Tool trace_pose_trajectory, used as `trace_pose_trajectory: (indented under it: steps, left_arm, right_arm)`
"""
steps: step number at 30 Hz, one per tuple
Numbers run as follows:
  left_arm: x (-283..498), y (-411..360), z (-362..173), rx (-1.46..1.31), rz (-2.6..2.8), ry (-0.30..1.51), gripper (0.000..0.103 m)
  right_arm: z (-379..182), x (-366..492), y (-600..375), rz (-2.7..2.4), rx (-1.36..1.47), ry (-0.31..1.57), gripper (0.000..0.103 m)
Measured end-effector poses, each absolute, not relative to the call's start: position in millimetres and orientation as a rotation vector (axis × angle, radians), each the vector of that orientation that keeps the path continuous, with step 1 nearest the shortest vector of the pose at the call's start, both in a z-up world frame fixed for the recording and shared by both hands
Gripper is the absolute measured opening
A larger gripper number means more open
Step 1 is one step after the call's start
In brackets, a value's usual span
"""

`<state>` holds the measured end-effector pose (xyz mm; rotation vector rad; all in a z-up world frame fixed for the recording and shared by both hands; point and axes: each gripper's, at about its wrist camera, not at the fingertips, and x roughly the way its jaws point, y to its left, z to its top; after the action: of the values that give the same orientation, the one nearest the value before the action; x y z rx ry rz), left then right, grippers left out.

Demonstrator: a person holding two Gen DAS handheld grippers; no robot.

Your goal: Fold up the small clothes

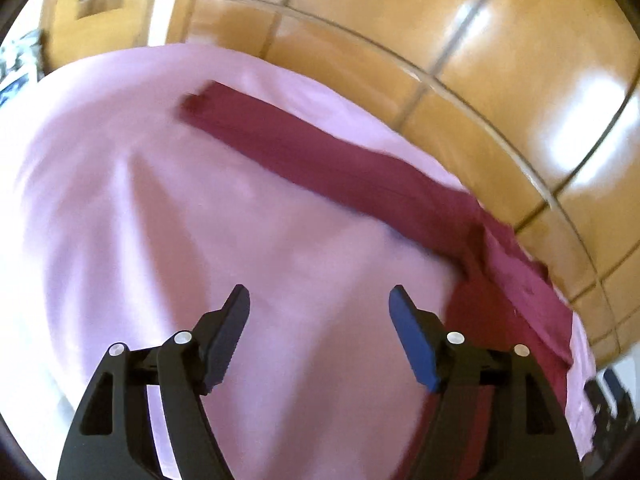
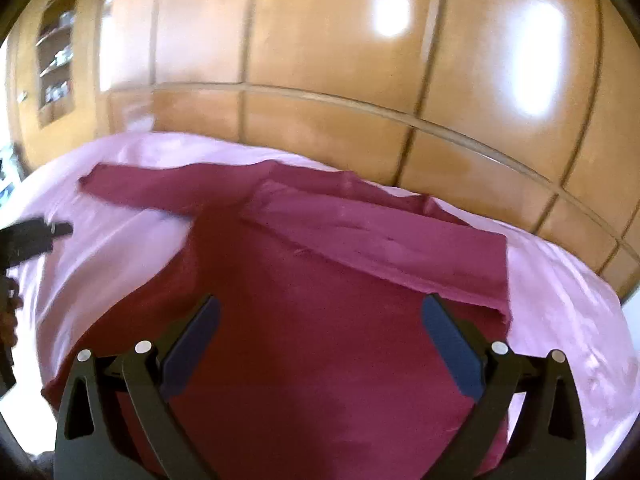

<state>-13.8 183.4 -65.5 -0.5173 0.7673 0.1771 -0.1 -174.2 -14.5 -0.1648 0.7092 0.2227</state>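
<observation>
The maroon shirt (image 2: pixel 320 320) lies flat on the pink bed sheet (image 1: pixel 200 220), 1 sleeve (image 1: pixel 304 148) stretching toward 10 o'clock; soft, light and floppy, it looks best pinched at the cuff or hem, and both the left gripper (image 1: pixel 319 300) and right gripper (image 2: pixel 320 312) hover wide open, empty.
</observation>
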Motion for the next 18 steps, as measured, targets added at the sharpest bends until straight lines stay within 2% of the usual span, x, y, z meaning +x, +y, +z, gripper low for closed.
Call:
trace_pose_trajectory:
  steps: [8,13,18]
  left_arm:
    - [-36.8,234.3,-57.1,-0.602,0.230,0.712,0.071]
    - [-38.4,262.2,-59.3,-0.652,0.236,0.752,0.075]
    - [-36.9,300.2,-55.0,-0.747,0.273,0.694,0.075]
  right_arm:
    - [-31.7,-13.6,-134.4,0.310,-0.220,0.744,0.100]
    - [-58.9,-10.6,-133.1,0.312,-0.206,0.814,0.100]
    - [-94.4,0.8,-148.1,0.269,-0.180,0.899,0.101]
